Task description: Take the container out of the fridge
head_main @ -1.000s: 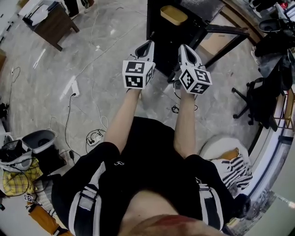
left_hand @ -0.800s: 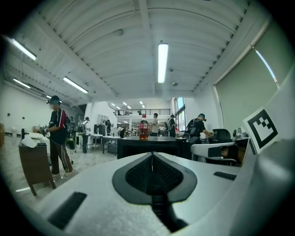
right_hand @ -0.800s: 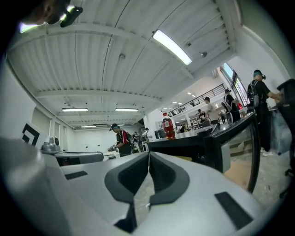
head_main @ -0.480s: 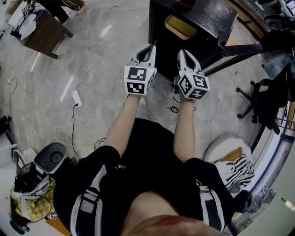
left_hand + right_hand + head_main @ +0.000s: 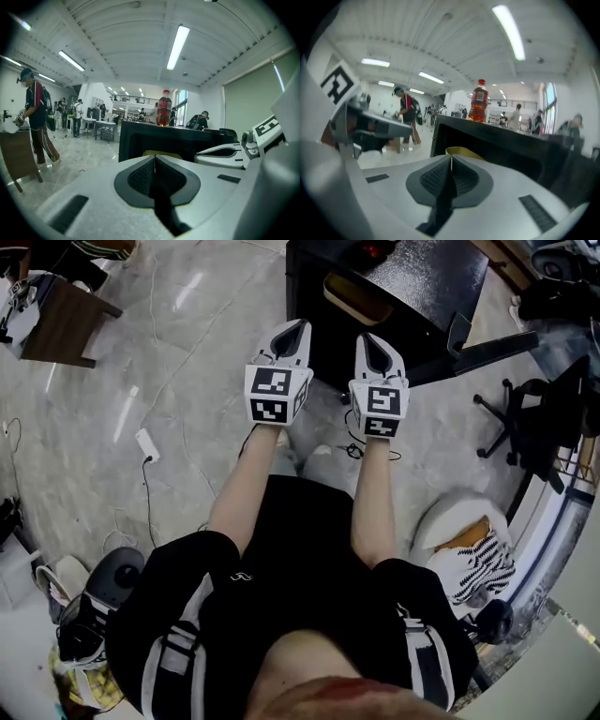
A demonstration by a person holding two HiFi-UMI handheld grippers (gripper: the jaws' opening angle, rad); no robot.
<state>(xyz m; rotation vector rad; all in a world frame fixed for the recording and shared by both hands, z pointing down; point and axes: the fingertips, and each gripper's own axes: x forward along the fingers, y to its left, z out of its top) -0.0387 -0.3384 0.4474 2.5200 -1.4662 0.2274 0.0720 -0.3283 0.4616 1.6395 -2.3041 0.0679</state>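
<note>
A low black fridge point(image 5: 319, 296) stands open ahead of me, its dark inside facing me. A yellow container point(image 5: 358, 298) sits inside it, and its rim shows in the right gripper view point(image 5: 461, 151) and faintly in the left gripper view point(image 5: 161, 153). My left gripper point(image 5: 298, 327) is shut and empty, held in front of the fridge opening. My right gripper point(image 5: 367, 338) is shut and empty beside it, just short of the container. A red drink bottle point(image 5: 478, 101) stands on the fridge top point(image 5: 422, 273).
A black folding frame point(image 5: 483, 343) and an office chair point(image 5: 525, 418) stand to the right. Cables and a power strip point(image 5: 143, 442) lie on the marble floor at left. A brown table point(image 5: 52, 324) is at far left. People stand in the hall point(image 5: 35, 117).
The view has closed in on the fridge over the last second. Both grippers have moved forward toward its opening and stay shut side by side.
</note>
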